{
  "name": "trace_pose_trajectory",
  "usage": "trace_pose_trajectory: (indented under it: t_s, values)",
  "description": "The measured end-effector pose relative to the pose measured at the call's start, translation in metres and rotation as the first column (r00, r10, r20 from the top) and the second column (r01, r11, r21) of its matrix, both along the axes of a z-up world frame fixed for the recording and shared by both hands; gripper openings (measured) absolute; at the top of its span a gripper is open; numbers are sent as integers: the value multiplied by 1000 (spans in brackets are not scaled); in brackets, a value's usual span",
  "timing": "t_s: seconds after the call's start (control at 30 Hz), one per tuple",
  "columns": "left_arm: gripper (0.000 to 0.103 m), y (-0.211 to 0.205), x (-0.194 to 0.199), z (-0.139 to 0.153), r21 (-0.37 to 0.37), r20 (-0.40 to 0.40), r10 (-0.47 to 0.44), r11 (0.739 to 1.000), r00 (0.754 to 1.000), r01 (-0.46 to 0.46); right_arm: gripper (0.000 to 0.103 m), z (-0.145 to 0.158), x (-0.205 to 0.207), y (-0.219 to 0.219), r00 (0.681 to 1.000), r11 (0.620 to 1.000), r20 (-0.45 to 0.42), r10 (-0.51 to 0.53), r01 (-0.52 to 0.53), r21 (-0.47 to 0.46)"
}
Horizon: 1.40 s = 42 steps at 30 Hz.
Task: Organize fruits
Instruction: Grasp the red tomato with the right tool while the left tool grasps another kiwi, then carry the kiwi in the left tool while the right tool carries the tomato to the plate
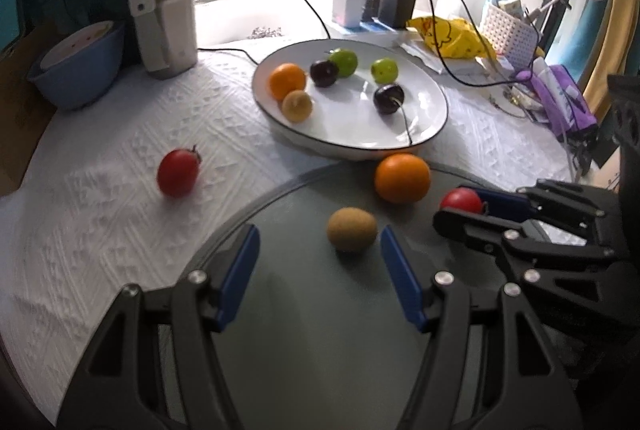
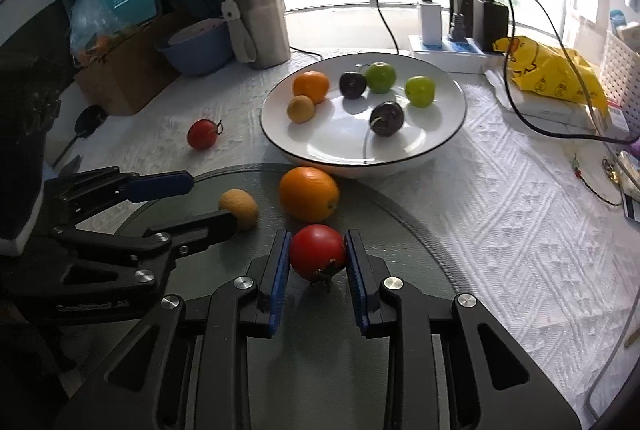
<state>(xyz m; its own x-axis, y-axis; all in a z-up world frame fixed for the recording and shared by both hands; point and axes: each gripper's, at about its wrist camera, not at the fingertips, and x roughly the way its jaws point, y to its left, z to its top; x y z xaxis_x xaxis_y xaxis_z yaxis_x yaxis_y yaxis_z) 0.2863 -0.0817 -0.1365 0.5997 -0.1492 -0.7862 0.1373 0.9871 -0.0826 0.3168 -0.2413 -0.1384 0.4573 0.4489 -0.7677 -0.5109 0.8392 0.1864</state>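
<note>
A white plate (image 1: 424,134) (image 2: 440,146) holds an orange, a small yellow fruit, two green fruits and two dark plums. On the glass disc (image 1: 304,310) lie a kiwi (image 1: 352,230) (image 2: 239,209) and an orange (image 1: 402,178) (image 2: 309,193). My left gripper (image 1: 318,250) (image 2: 208,199) is open, its tips just short of the kiwi on either side. My right gripper (image 2: 318,250) (image 1: 466,208) is shut on a red tomato (image 2: 318,251) (image 1: 462,200) just over the disc. A second red tomato (image 1: 178,172) (image 2: 203,134) lies on the white cloth to the left.
A steel tumbler (image 1: 166,10) (image 2: 258,16) and a blue bowl (image 1: 78,68) (image 2: 198,48) stand at the back left. A power strip with chargers and cables (image 1: 372,10) (image 2: 452,30), a yellow bag (image 1: 452,34) (image 2: 548,70) and a white basket (image 1: 508,30) are at the back right.
</note>
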Motion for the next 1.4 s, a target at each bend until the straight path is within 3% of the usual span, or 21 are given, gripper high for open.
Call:
trace_pose_trajectory:
  t_s: [0.3,0.4,0.53,0.8,1.4]
  values:
    - [64,-15,9,-5,1,7,-44,999,999,44,29,3,0,-7,1000,1000,12,-7,7,1]
    - [43,-18,9,-6,8,4,-67,998,998,67,29,4,-1,-8,1000,1000,16,-13,13,4]
    - [30,-20,8,-9,32,15,-66,997,998,66,29,7,-3,-6,1000,1000,17,-6,6,6]
    - [29,-21,-7,1,7,35,-91,996,995,91,29,20,-11,-6,999,1000,42,-13,13,-8]
    - [29,0,-54,73,-71,203,-89,992,975,106,29,73,-42,5,989,999,149,-27,31,-29]
